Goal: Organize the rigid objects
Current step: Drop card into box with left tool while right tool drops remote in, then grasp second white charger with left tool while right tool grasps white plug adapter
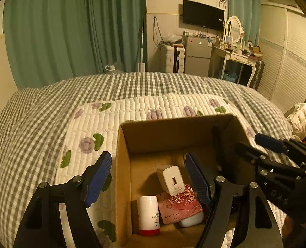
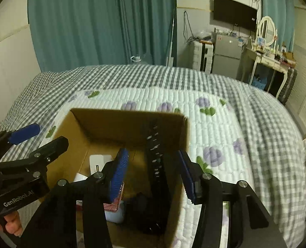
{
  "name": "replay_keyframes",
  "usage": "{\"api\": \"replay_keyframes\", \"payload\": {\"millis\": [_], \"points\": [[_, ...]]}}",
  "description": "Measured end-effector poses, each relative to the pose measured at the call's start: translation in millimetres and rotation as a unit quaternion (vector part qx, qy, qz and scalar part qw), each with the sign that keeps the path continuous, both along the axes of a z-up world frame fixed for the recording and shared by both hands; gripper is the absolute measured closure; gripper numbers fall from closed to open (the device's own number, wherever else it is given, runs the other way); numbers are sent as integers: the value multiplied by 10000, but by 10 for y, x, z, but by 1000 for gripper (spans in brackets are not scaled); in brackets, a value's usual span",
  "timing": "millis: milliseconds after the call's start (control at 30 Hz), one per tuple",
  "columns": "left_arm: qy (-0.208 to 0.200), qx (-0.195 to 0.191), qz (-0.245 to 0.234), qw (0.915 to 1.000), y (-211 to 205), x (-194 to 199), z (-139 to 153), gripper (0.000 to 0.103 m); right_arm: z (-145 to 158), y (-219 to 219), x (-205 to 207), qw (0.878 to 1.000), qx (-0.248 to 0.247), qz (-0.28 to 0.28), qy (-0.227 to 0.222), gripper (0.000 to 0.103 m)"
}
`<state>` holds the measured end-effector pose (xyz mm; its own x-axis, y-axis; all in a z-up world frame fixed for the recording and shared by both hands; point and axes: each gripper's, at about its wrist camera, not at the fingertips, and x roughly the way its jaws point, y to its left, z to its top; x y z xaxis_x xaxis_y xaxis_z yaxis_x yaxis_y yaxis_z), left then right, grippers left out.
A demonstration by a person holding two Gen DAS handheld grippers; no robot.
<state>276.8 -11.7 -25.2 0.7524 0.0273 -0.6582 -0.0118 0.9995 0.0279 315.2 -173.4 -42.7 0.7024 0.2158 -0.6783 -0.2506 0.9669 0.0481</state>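
Note:
An open cardboard box sits on the bed. Inside it lie a white charger, a white bottle with a red base, a pink rose-patterned card and a white object under the card. A long black object leans upright against the box's right wall. My left gripper is open and empty, straddling the box's left wall. My right gripper is open and empty, its fingers either side of the black object, above the box. The right gripper also shows at the right of the left wrist view.
The box stands on a white floral quilt over a grey checked bedspread. Green curtains, a wall TV, a fridge and a dressing table stand beyond the bed. A white jacket lies at the right.

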Motion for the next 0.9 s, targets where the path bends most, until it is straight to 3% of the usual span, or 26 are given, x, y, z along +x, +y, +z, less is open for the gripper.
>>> {"api": "replay_keyframes", "payload": {"millis": [67, 233, 367, 467, 533, 700, 900], "points": [[-82, -62, 21, 9999, 11, -94, 128, 23, 174, -1, -110, 9998, -121, -43, -129, 53], [-323, -213, 75, 9992, 75, -435, 516, 16, 646, -54, -498, 9990, -204, -166, -362, 35], [-497, -227, 60, 9985, 135, -743, 763, 10, 935, -59, -886, 9974, -405, -253, -531, 29], [-593, -200, 83, 9980, 186, -980, 870, 0, 1077, -68, -1160, 9968, -375, -331, -628, 16], [-659, -189, 136, 9976, 232, -1115, 888, 0, 1131, -66, -1352, 9960, -340, -416, -715, 8], [-595, -290, 143, 9977, 337, -1337, 711, 0, 984, -74, -1645, 9960, -241, -521, -685, 0], [-269, -148, 130, 9994, 374, -1419, 160, 0, 372, -60, -1658, 9982, -215, -557, -92, 0]]}}
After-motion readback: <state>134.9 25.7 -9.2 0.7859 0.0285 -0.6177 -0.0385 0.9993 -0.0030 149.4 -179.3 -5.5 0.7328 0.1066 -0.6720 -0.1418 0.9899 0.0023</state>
